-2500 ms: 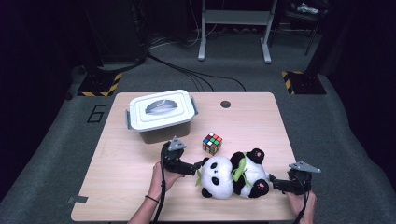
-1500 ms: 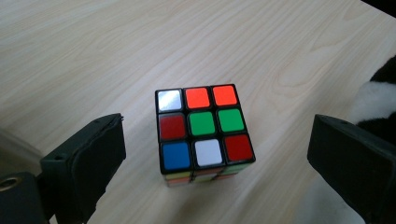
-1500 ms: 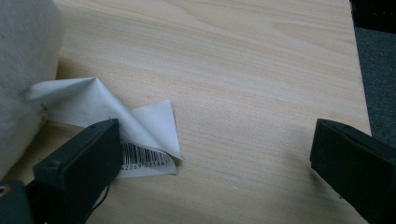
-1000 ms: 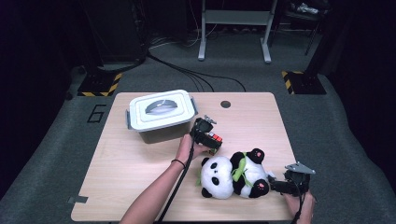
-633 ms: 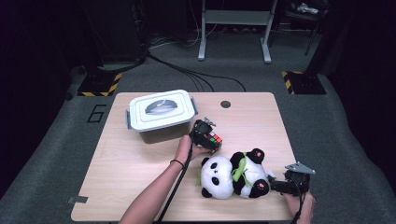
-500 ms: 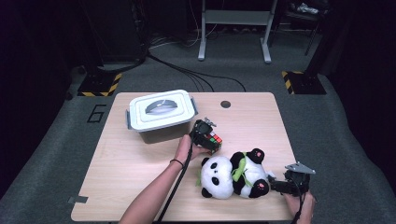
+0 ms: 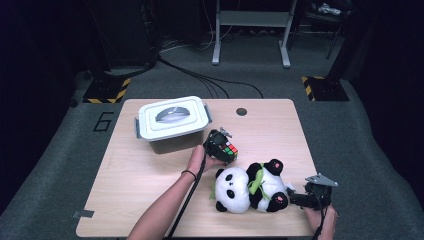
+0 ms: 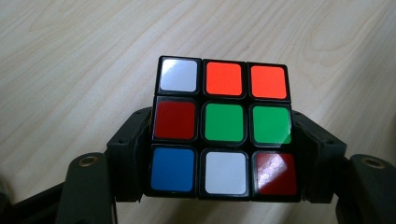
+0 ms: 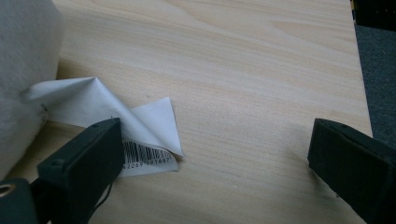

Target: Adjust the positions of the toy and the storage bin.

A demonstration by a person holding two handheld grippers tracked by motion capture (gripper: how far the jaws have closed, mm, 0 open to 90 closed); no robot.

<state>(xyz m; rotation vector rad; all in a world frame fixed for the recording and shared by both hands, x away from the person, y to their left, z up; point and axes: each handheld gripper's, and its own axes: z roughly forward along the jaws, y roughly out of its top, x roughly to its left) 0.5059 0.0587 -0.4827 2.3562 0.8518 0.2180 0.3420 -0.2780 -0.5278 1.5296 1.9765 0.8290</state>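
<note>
A scrambled Rubik's cube (image 7: 230, 152) sits near the middle of the wooden table (image 7: 280, 135). My left gripper (image 7: 223, 148) is shut on it. In the left gripper view both black jaws press the sides of the cube (image 8: 224, 122), and the left gripper (image 8: 223, 161) has just been closing on it. A plush panda (image 7: 247, 187) lies near the front edge. My right gripper (image 7: 295, 198) stands open just right of the panda. In the right gripper view the right gripper (image 9: 215, 149) has bare table between its jaws, and the panda's white paper tag (image 9: 140, 126) lies by one jaw.
A white lidded box (image 7: 172, 122) with a grey handle stands at the back left, close behind the cube. A small dark hole (image 7: 242, 111) marks the table's back middle. The table's right edge (image 9: 362, 84) is near my right gripper.
My left gripper has left the panda's left side, gone up to the cube and closed on it. The right gripper and the panda have not moved.
</note>
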